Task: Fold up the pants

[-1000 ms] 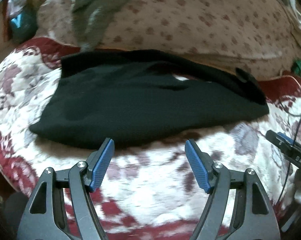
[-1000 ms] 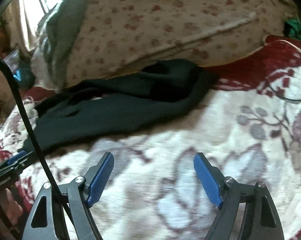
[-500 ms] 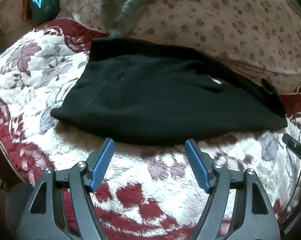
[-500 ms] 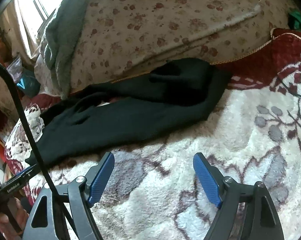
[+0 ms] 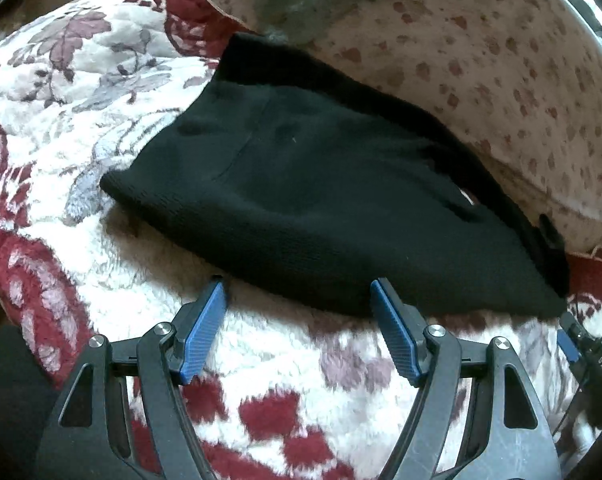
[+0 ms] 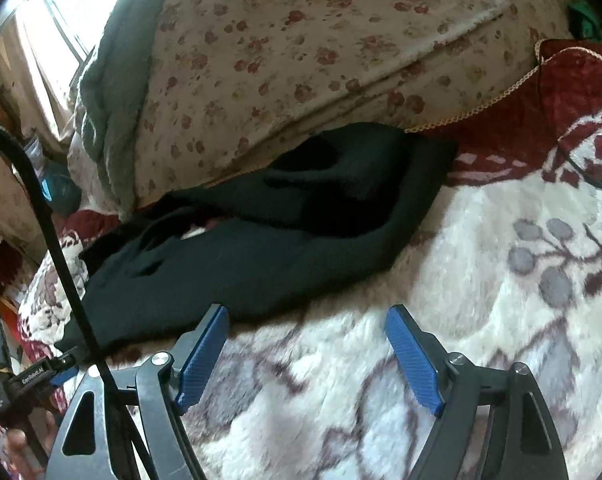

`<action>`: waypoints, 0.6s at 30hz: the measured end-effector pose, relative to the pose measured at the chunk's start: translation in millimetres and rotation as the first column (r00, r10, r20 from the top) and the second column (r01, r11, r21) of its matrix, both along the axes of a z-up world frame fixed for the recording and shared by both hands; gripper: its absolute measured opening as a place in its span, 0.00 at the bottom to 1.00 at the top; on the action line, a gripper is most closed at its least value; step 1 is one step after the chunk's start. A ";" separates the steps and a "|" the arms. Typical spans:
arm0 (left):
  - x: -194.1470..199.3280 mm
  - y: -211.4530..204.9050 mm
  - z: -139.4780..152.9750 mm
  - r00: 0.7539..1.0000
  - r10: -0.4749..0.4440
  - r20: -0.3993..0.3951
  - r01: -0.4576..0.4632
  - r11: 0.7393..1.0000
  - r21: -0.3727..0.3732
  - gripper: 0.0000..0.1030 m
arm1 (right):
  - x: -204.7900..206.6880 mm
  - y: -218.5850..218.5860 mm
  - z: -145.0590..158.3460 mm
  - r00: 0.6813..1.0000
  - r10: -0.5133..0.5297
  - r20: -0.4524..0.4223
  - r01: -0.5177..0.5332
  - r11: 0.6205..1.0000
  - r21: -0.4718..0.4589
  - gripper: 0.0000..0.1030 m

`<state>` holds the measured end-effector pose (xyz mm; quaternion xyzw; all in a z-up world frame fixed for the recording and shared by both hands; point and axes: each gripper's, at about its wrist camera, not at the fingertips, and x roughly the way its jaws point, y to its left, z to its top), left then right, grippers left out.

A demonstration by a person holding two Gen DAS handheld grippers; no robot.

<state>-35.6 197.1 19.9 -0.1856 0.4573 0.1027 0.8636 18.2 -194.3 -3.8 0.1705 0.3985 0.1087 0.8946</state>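
The black pants (image 5: 333,200) lie spread on the plush floral blanket (image 5: 285,352), their far edge against a flowered cushion (image 5: 501,80), which keeps them flat enough to fold; the left gripper (image 5: 299,300) hovers with jaws spread wide and nothing between them, its fingertips right at the near hem, probably so the fabric edge can slide in between the pads; the right gripper (image 6: 307,320) is equally wide and empty, with the pants (image 6: 261,256) ahead and to its left, only its left finger reaching the cloth; it seems placed to take the other end, where the fabric bunches toward the cushion (image 6: 321,60).
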 end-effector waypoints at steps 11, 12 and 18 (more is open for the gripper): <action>29.8 3.7 -1.0 0.999 0.034 -0.010 -0.034 0.999 -0.009 0.72 | 41.9 -24.3 -9.2 0.999 -0.005 -0.034 0.009 0.992 0.125 0.52; 32.7 4.1 -0.7 0.999 0.038 -0.011 -0.038 0.999 -0.012 0.72 | 45.3 -26.5 -11.4 0.999 -0.007 -0.043 0.012 0.991 0.136 0.43; 45.6 2.1 -1.7 1.000 0.016 -0.020 -0.015 1.000 0.016 0.71 | 51.9 -29.4 -15.5 0.999 0.012 -0.047 -0.004 0.986 0.166 0.13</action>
